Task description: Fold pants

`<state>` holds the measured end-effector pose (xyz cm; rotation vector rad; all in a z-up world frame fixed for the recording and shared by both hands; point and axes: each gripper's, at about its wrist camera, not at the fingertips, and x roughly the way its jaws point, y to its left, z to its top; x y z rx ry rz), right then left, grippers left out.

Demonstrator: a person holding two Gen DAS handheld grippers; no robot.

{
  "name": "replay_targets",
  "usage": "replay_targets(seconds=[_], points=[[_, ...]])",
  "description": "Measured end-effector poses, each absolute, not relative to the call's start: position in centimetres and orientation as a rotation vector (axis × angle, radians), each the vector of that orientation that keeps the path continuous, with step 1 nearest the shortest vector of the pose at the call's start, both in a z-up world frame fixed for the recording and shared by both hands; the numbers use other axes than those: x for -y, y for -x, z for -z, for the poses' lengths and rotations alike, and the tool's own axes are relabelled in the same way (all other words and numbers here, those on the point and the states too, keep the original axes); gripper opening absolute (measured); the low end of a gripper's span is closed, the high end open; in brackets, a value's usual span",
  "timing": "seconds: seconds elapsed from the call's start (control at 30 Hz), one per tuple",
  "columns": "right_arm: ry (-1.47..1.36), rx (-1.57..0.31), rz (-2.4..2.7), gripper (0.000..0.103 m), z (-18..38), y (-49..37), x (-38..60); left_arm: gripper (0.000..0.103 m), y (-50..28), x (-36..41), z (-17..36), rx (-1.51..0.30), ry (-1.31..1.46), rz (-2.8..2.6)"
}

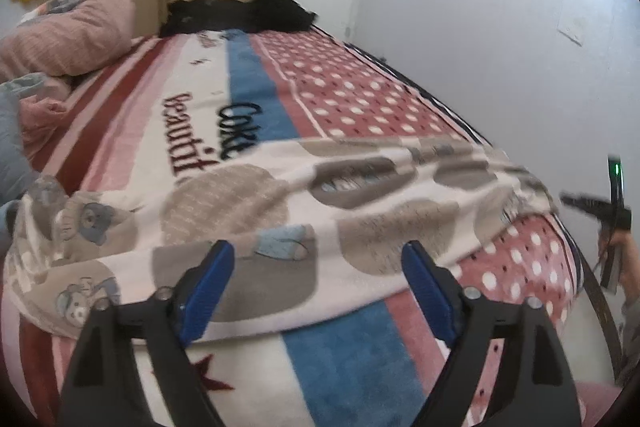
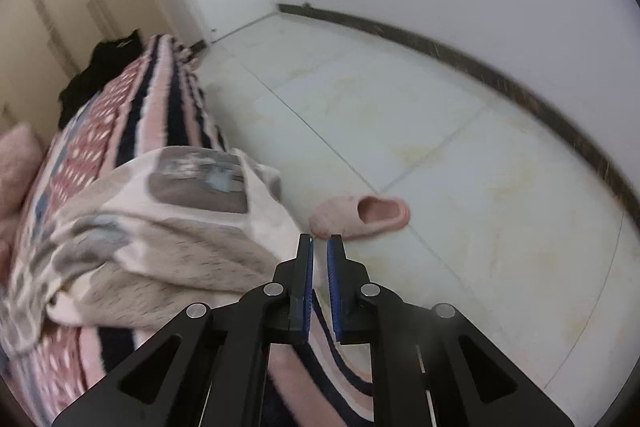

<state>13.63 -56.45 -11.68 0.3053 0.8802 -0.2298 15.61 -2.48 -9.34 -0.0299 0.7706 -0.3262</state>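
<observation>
Blue pads, left tongs: the left gripper (image 1: pixel 318 291) stands wide, nothing between its blue ribbed pads (image 1: pixel 208 291); it hovers over the near edge of the garment.
Blue pads, right tongs: the right gripper (image 2: pixel 320 267) shows only a narrow gap and holds nothing; behind the gap I see floor. It hangs past the bed's side; in the left view it appears at 3 o'clock with a hand on it.
Task's thing: the fleece pyjama pants, cream with grey-brown patches and small bear prints (image 1: pixel 280 211), lie across the bed, from 9 o'clock to 3 o'clock in the left view; one end hangs a little over the bed's side (image 2: pixel 224 179).
Step in hand: I judge the cloth is released on both sides, between two folds; how many folds are done I cannot tell.
Next move: probably each tong takes one end or corner again, with a firm pinch, since the fleece is thick and soft, and carries it over evenly.
Bed cover: plush blanket with pink dotted, blue and white stripes (image 1: pixel 248 75).
Further out: black clothing (image 1: pixel 240 13) at 12 o'clock, pink pillow (image 1: pixel 68 31) at 10 o'clock, pink slipper (image 2: pixel 360 217) on the pale tiled floor (image 2: pixel 460 155).
Containers: none visible.
</observation>
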Motion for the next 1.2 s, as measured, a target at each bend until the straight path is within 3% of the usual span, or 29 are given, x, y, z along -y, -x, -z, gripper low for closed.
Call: replay_targets(seconds=[0.03,0.07,0.4,0.47,0.53,0.63,0.67,0.7,0.73,0.77,0.8,0.83,0.9,1.07,1.2], points=[[-0.281,-0.871,0.17,0.033,11.0,-13.7,55.4,0.083,-15.5,2.9,9.6,-0.778,0.017,0.35],[-0.25,-0.862,0.103,0.037,10.3,-13.8,53.9,0.083,-15.3,3.5,9.9,-0.789,-0.006,0.372],[0.161,-0.903,-0.314,0.037,10.2,-13.5,38.4,0.083,-16.3,7.6,13.5,-0.84,-0.25,0.356],[0.272,-0.896,-0.297,0.038,11.1,-13.9,36.9,0.083,-16.6,7.3,14.2,-0.849,-0.273,0.316],[0.343,-0.877,-0.297,0.047,11.6,-14.5,35.8,0.083,-16.5,7.0,14.4,-0.824,-0.296,0.289],[0.37,-0.876,-0.308,0.049,12.0,-15.4,35.6,0.083,-16.7,6.7,14.4,-0.763,-0.364,0.193],[0.358,-0.889,-0.329,0.049,12.0,-15.9,35.3,0.08,-16.9,6.5,14.4,-0.765,-0.36,0.186],[0.336,-0.911,-0.365,0.051,12.0,-16.6,35.5,0.064,-17.2,6.1,14.4,-0.772,-0.346,0.188],[0.318,-0.931,-0.402,0.05,12.2,-16.9,35.4,0.053,-17.7,5.6,14.4,-0.793,-0.32,0.198],[0.305,-0.939,-0.427,0.048,12.2,-17.3,35.4,0.032,-18.1,5.3,14.3,-0.804,-0.306,0.203],[0.287,-0.943,-0.456,0.04,12.1,-17.7,35.4,0.024,-18.3,5.1,14.1,-0.803,-0.303,0.199],[0.279,-0.942,-0.468,0.024,12.0,-17.6,35.2,0.022,-18.5,4.8,13.7,-0.795,-0.295,0.203],[0.239,-0.931,-0.516,0.013,11.6,-18.0,35.1,0.02,-18.5,4.3,12.8,-0.777,-0.256,0.213],[0.285,-0.95,-0.677,0.008,11.9,-17.0,33.0,0.018,-18.4,3.4,11.1,-0.76,-0.195,0.244],[0.326,-0.981,-0.764,0.009,12.0,-15.0,32.3,0.026,-18.1,3.0,10.9,-0.777,-0.176,0.257]])
